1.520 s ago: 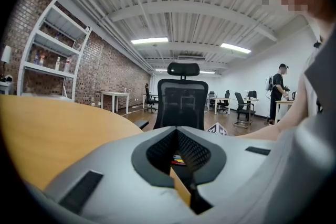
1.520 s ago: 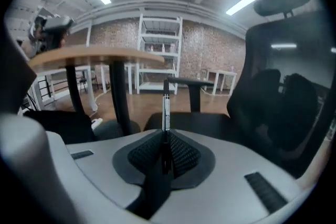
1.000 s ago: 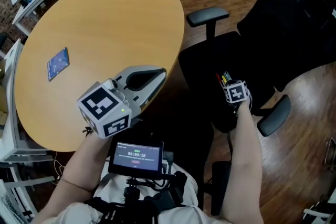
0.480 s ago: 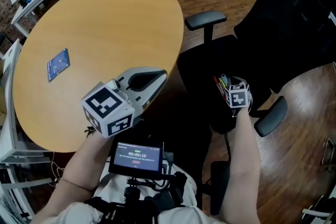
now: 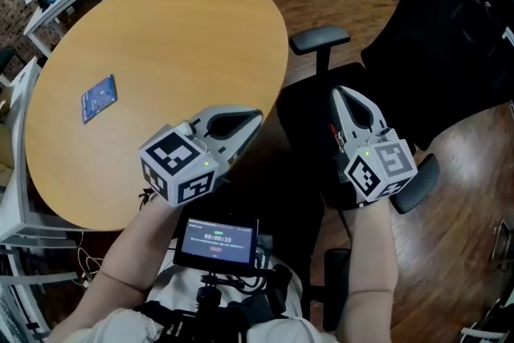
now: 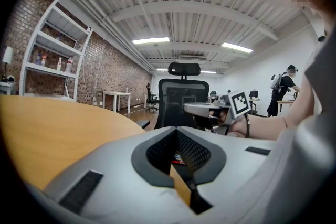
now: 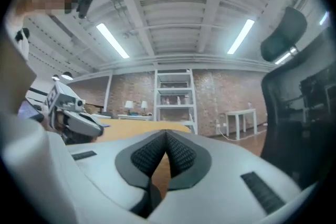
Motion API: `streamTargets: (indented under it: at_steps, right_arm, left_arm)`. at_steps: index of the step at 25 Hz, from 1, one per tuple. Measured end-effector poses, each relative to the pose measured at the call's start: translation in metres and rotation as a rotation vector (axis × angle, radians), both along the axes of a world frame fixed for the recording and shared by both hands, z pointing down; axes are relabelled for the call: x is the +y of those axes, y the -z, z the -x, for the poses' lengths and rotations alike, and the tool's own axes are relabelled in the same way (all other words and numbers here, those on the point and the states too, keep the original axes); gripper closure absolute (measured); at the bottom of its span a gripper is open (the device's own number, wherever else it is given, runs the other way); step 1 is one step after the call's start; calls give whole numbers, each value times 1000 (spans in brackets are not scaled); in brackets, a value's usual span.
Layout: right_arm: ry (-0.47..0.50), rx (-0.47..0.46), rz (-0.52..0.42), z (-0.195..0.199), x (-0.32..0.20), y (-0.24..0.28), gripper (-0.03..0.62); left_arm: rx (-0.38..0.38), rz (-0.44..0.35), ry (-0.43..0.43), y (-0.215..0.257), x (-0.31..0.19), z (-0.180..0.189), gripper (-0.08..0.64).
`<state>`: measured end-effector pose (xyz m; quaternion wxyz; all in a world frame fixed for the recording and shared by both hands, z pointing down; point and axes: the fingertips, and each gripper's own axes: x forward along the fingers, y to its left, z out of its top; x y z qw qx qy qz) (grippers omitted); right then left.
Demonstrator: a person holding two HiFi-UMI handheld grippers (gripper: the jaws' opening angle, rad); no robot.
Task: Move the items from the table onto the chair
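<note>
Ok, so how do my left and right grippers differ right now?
The left gripper hangs over the table's near edge; the right gripper is over the chair seat. The left points toward the chair; the right points ahead, away from you. The right's jaws have just closed, with nothing between them. Both are shut and empty.

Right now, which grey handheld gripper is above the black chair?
The right gripper, fingers just closed empty, above the black chair seat; the left gripper is by the round wooden table.
</note>
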<state>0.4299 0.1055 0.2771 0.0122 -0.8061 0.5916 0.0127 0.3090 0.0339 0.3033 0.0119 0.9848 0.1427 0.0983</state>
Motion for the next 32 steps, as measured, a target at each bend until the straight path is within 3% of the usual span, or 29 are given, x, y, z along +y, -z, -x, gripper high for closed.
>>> streamTargets:
  at_steps: [4, 16, 26, 32]
  right_arm:
    - [170, 45, -4, 63, -38, 33, 586]
    - [521, -97, -60, 190, -142, 53, 586]
    - [683, -43, -15, 276, -226, 39, 586]
    - [756, -43, 4, 316, -250, 33, 586]
  left_arm:
    - [7, 8, 27, 2, -9, 10, 557]
    - [18, -2, 198, 2, -80, 91, 558]
    - [28, -7, 388, 0, -151, 185, 558]
    - [34, -12, 457, 2, -172, 220, 558]
